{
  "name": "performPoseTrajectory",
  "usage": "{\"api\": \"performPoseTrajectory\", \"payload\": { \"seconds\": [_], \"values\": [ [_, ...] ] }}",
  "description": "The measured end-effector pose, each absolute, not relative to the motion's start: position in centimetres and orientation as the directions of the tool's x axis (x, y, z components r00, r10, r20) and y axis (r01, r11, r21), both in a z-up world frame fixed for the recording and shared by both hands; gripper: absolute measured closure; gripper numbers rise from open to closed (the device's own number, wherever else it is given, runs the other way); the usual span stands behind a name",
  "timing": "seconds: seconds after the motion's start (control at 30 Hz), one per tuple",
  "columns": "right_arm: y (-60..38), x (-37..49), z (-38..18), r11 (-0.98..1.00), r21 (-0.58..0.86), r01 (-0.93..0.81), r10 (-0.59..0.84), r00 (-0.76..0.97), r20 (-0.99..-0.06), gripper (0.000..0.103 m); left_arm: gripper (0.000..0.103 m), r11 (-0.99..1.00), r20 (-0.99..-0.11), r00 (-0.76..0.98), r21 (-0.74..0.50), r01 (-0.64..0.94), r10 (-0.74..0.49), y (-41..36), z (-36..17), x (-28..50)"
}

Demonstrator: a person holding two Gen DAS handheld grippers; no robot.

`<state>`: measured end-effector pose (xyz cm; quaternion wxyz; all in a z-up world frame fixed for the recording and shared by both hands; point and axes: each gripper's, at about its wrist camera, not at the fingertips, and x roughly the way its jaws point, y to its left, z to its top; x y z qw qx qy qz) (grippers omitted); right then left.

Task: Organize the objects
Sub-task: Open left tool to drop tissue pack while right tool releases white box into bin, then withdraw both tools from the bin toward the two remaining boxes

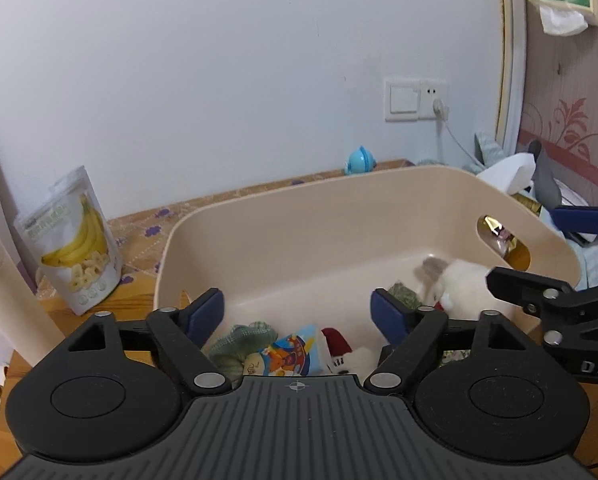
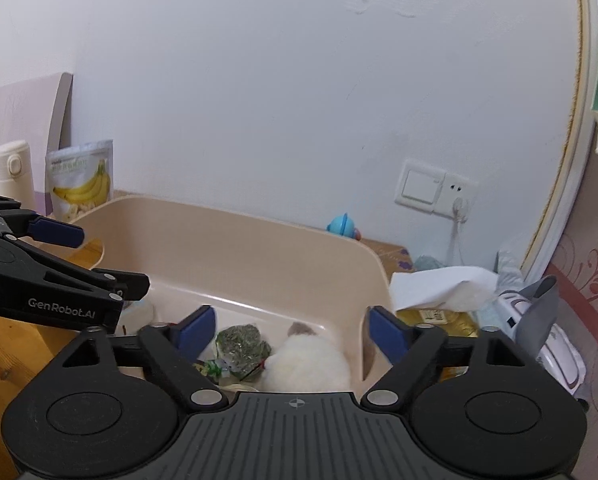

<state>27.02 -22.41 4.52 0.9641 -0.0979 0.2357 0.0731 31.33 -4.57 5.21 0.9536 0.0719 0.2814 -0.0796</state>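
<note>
Blue-padded and spread wide, the left gripper (image 1: 298, 308) hangs over the near end of the beige plastic bin (image 1: 299, 204) with nothing between its fingers. Right below it, inside the bin, sits a jumble: a green checked cloth bundle (image 1: 241, 340), a small colourful cartoon-printed packet (image 1: 293, 354) leaning against it, and a red-and-white soft toy (image 1: 345, 350) just beside that. Over in the bin's right corner lies a fluffy white plush animal (image 1: 465, 290), grey ear up, with a clear bag of green dried herbs (image 1: 403, 294) touching it.

Now the right gripper (image 2: 289, 332), fingers apart as well, empty, poised above that same plush (image 2: 311, 364) and herb bag (image 2: 241, 346); its right finger hangs outside the bin wall (image 2: 373, 280). From the left wrist view it reaches in from the right at the bin's edge.

Outside the bin, on the wooden tabletop (image 1: 139, 248), a white stand-up pouch of banana chips (image 1: 73, 240) stands upright near the bin's left corner, a cream flask (image 2: 13, 172) next to it. A small blue round toy (image 1: 359, 162) sits behind the bin by the wall.
</note>
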Motion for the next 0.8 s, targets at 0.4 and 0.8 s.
{"api": "performPoseTrajectory", "payload": {
  "seconds": [0.4,0.8],
  "values": [
    [-24.5,23.4,5.4,0.972,-0.166,-0.166,0.075,0.889,-0.451,0.006,0.015,0.978,-0.497,0.861,0.1,0.184,-0.111,-4.4,6.7,26.8],
    [-26.6,21.2,3.5,0.976,-0.142,-0.162,0.073,0.869,-0.489,0.005,0.015,0.984,-0.518,0.845,0.033,0.175,-0.133,-3.7,6.6,22.8]
  ]
}}
